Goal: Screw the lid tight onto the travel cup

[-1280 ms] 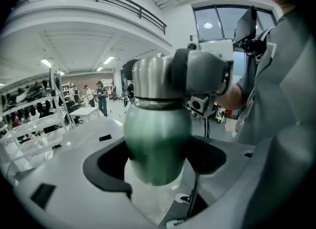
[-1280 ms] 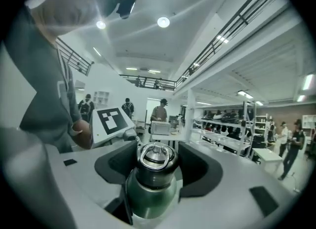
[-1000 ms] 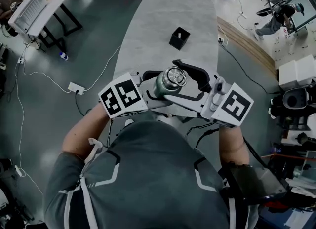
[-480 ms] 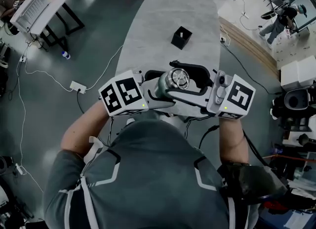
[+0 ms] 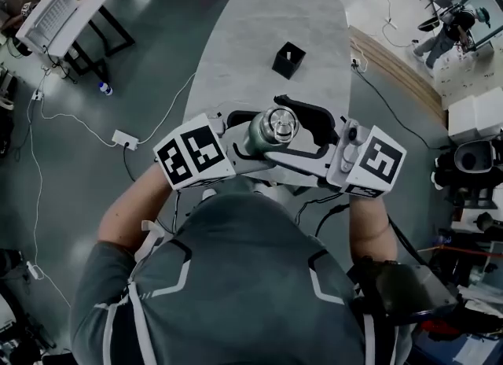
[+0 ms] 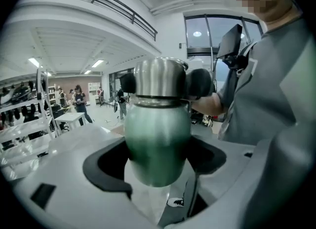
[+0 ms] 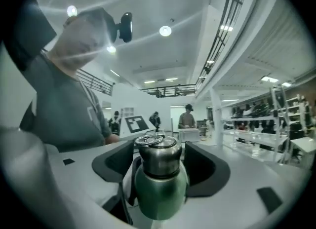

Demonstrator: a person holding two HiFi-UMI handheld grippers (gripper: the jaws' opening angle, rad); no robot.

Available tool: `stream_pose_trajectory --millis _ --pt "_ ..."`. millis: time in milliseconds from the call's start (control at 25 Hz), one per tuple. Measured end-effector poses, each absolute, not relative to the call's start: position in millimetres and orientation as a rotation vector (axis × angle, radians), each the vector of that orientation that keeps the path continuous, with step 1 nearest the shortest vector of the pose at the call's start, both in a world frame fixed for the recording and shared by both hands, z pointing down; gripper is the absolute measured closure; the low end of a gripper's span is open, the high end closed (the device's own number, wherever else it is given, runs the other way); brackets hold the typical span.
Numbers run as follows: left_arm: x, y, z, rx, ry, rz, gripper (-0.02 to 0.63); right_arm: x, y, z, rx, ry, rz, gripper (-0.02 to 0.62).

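The cup [image 5: 259, 139] stands upright in the air, lid [image 5: 278, 123] on top and facing up at the head camera. Its long axis runs top to bottom, crosswise to the jaws of both grippers. In the head view the green body shows just below and left of the steel lid, so the top leans slightly away from the person.

The left gripper [image 6: 158, 161] is clamped on the cup's green body. Its black pads [image 6: 106, 166] sit against the widest part on both sides and carry the cup, with the rounded base hanging between the jaws close to that gripper's palm.

The right gripper [image 7: 162, 163] comes in from the opposite side, level with the top of the cup. Its jaws stand wide apart and have just been opening. The lid rises between them, with a clear gap to the pad on either side, so nothing is pressed. From the left gripper's side, the right gripper's two black pads [image 6: 199, 83] show flanking the lid.

Half a second ago the right gripper's jaws sat closer in around the lid, and now they are spread as they were a second ago. That gripper has also turned a little about the cup. The left gripper and the cup have kept their place.

Beyond both grippers, well apart from them, a small black box [image 5: 288, 60] sits on the grey table [image 5: 251, 33].
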State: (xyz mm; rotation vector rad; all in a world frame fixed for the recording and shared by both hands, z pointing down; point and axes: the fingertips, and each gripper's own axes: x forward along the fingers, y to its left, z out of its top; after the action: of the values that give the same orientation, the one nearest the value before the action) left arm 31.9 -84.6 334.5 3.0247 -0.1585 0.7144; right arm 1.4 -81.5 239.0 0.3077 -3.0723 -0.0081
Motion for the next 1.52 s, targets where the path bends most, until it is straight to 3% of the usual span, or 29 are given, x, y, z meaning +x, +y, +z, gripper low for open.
stream_pose_trajectory --millis 320,680,960,1160,1440,1520 --pt "42.2 -52.5 327.3 3.050 0.131 0.729 0.238 7.8 -48.9 231.5 -0.097 -3.067 -0.076 0.304" --pt "31.5 -97.5 361.4 2.951 -0.346 0.866 0.238 0.3 -104.0 252.2 0.781 -2.995 -0.055 0.307" --pt "33.3 -77.2 332.4 3.009 -0.055 0.728 0.238 3.6 -75.6 231.3 0.126 -3.130 0.008 0.284" --pt "35.2 -70.3 327.5 3.012 0.016 0.712 0.238 2.6 -75.0 227.9 0.006 -3.133 -0.010 0.310" --pt "27.9 -101.6 346.3 2.935 -0.355 0.782 0.238 1.2 -110.6 245.6 0.773 -3.049 0.053 0.318" --pt "29.8 -98.7 349.4 2.938 -0.335 0.783 0.238 -0.4 -106.9 248.8 0.757 -3.027 0.008 0.317"
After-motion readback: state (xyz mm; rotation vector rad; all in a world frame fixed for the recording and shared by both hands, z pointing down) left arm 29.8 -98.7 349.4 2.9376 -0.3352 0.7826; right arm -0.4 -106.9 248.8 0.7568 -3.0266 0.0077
